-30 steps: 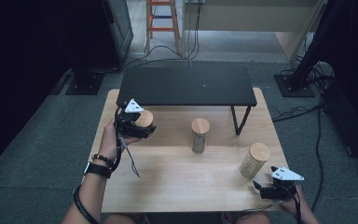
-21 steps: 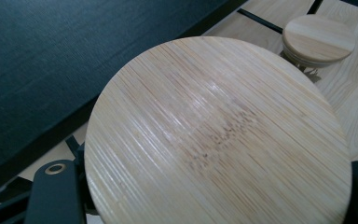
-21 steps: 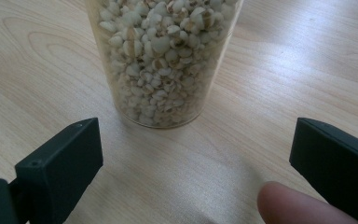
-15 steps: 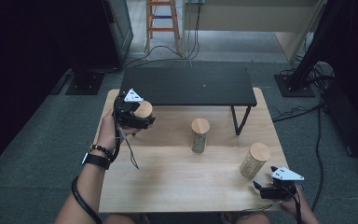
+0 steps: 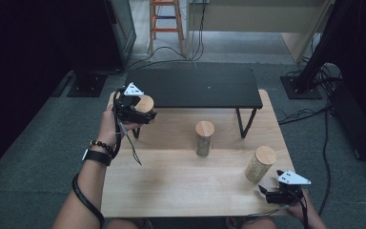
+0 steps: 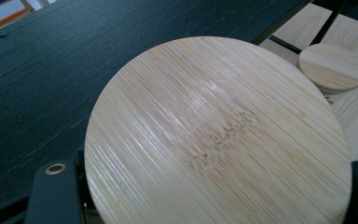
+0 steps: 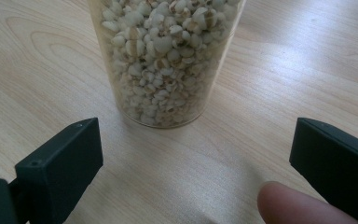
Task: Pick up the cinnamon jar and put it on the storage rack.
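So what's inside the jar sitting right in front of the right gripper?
The jar is packed with small pale grains, visible through its clear wall. A bamboo lid covers its top, so the fill level is hidden.

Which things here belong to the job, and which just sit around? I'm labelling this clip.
In the job: left gripper, shut on the held jar; black shelf.
Lying about: middle jar; grain jar; open right gripper; ladder.

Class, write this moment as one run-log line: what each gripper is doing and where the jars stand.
left gripper: shut on held jar, lifted by black shelf | right gripper: open, facing grain jar | middle jar: on table
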